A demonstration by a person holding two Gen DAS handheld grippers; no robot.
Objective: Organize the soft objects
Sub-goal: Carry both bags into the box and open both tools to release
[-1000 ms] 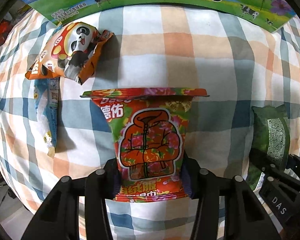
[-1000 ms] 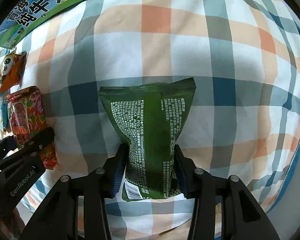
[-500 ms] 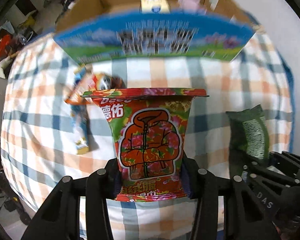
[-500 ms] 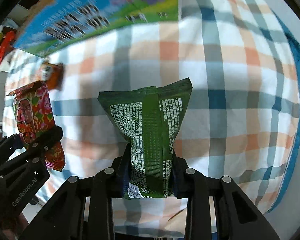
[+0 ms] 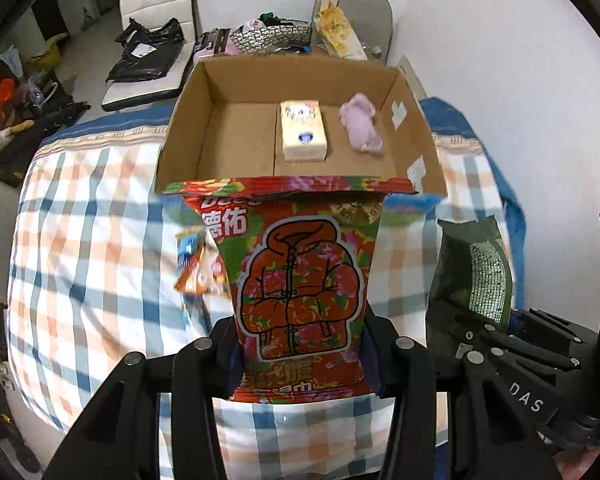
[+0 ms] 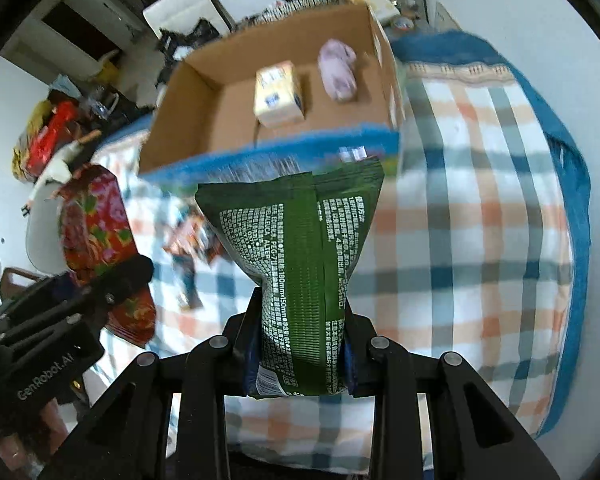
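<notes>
Above the checked bed [image 5: 80, 240], left gripper [image 5: 300, 360] clamping red floral packet [image 5: 300, 280], right gripper [image 6: 300, 352] clamping green packet [image 6: 296, 260], cardboard box [image 5: 188, 120] at far edge, blurred, seemingly orange, wrapper [image 5: 198, 268] lying below.

On the bed [image 5: 80, 240], the box [image 5: 188, 120] sits far; in it, a tissue pack [image 5: 303, 130] lies left of a plush toy [image 5: 360, 122]. Small packets [image 5: 198, 268] lie nearer, left.

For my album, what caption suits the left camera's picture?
Left gripper lifts a red floral packet toward an open cardboard box.
</notes>
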